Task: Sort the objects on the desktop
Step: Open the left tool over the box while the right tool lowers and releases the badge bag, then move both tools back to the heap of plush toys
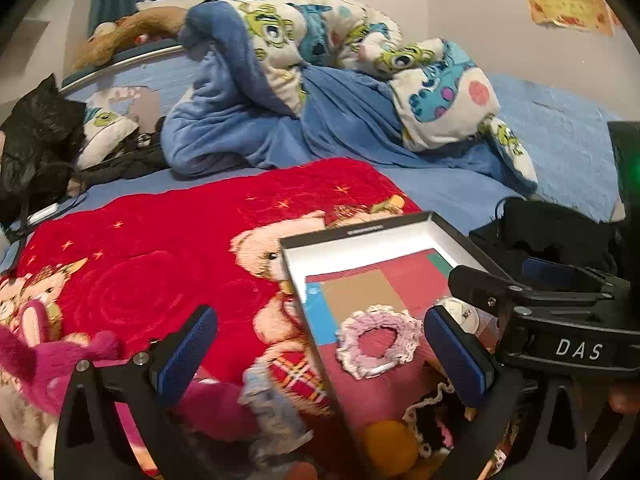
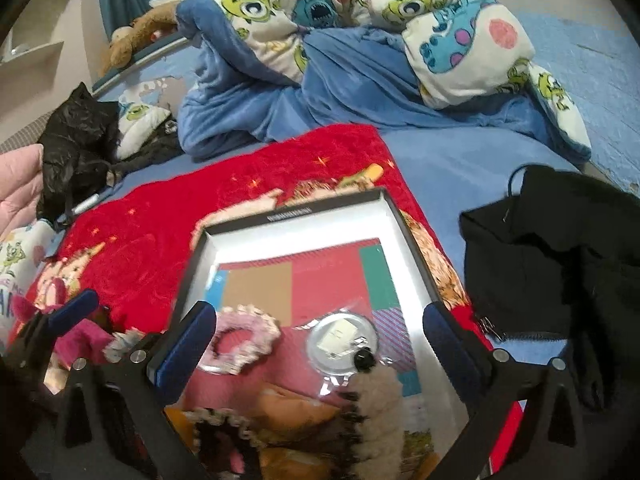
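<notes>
Pink scrunchie (image 2: 244, 340) lies in box (image 2: 296, 214) (blurred).

Open box (image 2: 394, 210) reachable from above; black garment (image 2: 552, 236) crowds its right.

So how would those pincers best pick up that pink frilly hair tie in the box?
Pinch one side of the pink scrunchie ring, coming straight down from above. It lies flat in the open box, so one finger could go into its hole and the other outside the frill.

We see even, fairly bright indoor light, heavy fisheye bending and black corners, and motion blur smearing the objects below the box (image 2: 390, 210).
</notes>
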